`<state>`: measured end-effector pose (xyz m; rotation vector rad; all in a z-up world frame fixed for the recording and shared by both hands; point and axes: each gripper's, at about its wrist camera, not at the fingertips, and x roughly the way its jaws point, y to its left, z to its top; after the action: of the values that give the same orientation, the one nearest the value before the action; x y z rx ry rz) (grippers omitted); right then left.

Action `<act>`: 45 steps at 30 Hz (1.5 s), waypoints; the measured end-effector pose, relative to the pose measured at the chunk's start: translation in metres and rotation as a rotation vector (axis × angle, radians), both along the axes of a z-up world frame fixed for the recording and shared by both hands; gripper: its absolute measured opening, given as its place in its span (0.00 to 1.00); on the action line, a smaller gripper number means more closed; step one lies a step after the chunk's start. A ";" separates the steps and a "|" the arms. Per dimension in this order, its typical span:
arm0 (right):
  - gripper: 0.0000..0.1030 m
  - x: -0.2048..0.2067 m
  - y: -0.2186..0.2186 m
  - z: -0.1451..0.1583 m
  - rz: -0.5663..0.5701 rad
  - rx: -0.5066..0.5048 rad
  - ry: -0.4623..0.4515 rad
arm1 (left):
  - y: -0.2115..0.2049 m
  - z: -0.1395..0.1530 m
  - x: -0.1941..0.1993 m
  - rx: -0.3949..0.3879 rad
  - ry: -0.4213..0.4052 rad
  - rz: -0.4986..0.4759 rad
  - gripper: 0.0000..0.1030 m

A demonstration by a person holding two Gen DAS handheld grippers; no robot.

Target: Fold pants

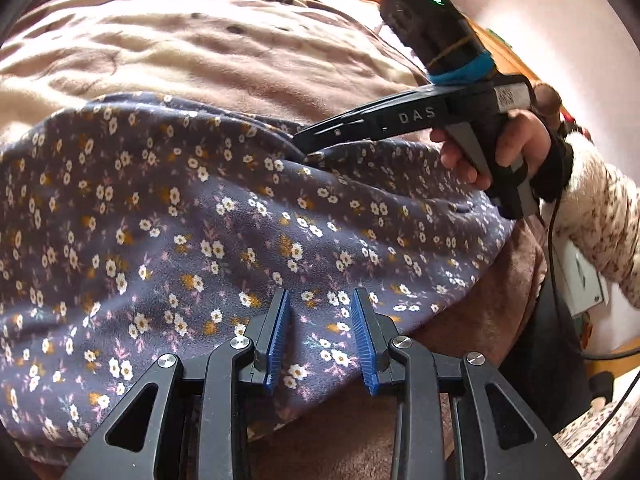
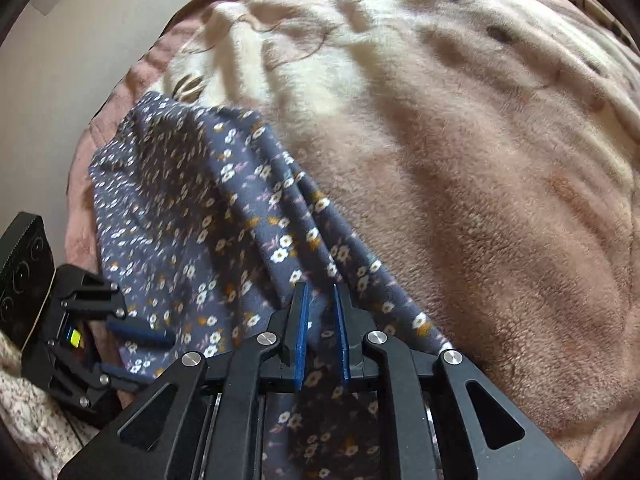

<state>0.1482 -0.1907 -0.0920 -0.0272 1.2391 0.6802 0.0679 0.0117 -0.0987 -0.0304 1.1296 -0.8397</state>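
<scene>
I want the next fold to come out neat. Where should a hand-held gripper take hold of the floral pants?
Probably the floral pants are best pinched at a free edge, such as the ridged folds near the right hand-held gripper. Come from the blanket side, jaws across the edge: the raised cloth offers something to pinch, while flat cloth would not.

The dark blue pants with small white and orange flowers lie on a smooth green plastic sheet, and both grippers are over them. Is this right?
Not quite. The dark blue flowered pants lie on a fluffy pink and cream blanket, not a green plastic sheet; the right wrist view shows this clearly. The rest holds: the left gripper and the right gripper are both over the pants.
</scene>
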 end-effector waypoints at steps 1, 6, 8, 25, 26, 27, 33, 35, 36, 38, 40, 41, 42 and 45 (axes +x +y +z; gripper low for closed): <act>0.14 -0.001 0.002 0.002 -0.003 -0.013 -0.018 | 0.002 0.000 0.001 0.000 0.006 0.008 0.30; 0.37 -0.009 0.013 0.006 0.047 -0.080 -0.077 | 0.003 0.000 0.000 0.025 -0.006 -0.006 0.30; 0.37 -0.008 0.015 -0.001 0.055 -0.109 -0.069 | 0.001 -0.001 0.001 0.022 0.002 0.002 0.30; 0.02 0.018 -0.018 0.015 -0.075 -0.041 -0.088 | 0.001 -0.004 0.000 0.032 0.001 0.003 0.30; 0.01 0.021 -0.019 0.015 -0.083 -0.041 -0.085 | 0.001 -0.005 0.000 0.034 0.002 0.004 0.30; 0.01 0.023 -0.018 0.012 -0.091 -0.065 -0.090 | 0.001 -0.005 0.000 0.037 0.001 0.003 0.30; 0.00 0.031 -0.026 0.004 -0.169 -0.090 -0.082 | -0.001 -0.004 -0.001 0.052 -0.005 -0.002 0.30; 0.00 0.028 -0.041 0.014 -0.229 -0.083 -0.113 | -0.001 -0.002 -0.001 0.056 -0.010 -0.009 0.30; 0.00 0.025 -0.051 0.021 -0.255 -0.068 -0.122 | -0.002 -0.002 -0.002 0.059 -0.013 -0.014 0.30; 0.01 0.011 -0.068 0.034 -0.280 -0.040 -0.137 | -0.001 0.000 -0.003 0.064 -0.015 -0.021 0.30; 0.07 -0.011 -0.080 0.043 -0.263 -0.027 -0.159 | 0.000 0.000 -0.006 0.070 -0.015 -0.025 0.30; 0.13 -0.022 -0.084 0.044 -0.244 -0.035 -0.165 | 0.000 0.000 -0.007 0.074 -0.016 -0.027 0.30; 0.16 -0.033 -0.083 0.043 -0.225 -0.058 -0.173 | 0.000 0.000 -0.007 0.079 -0.017 -0.027 0.30; 0.22 -0.056 -0.089 0.030 -0.207 -0.156 -0.194 | -0.002 0.003 -0.009 0.085 -0.013 -0.031 0.30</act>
<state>0.0925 -0.2801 -0.0620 -0.0912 1.0875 0.3906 0.0586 0.0099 -0.0952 0.0634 1.1547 -0.8178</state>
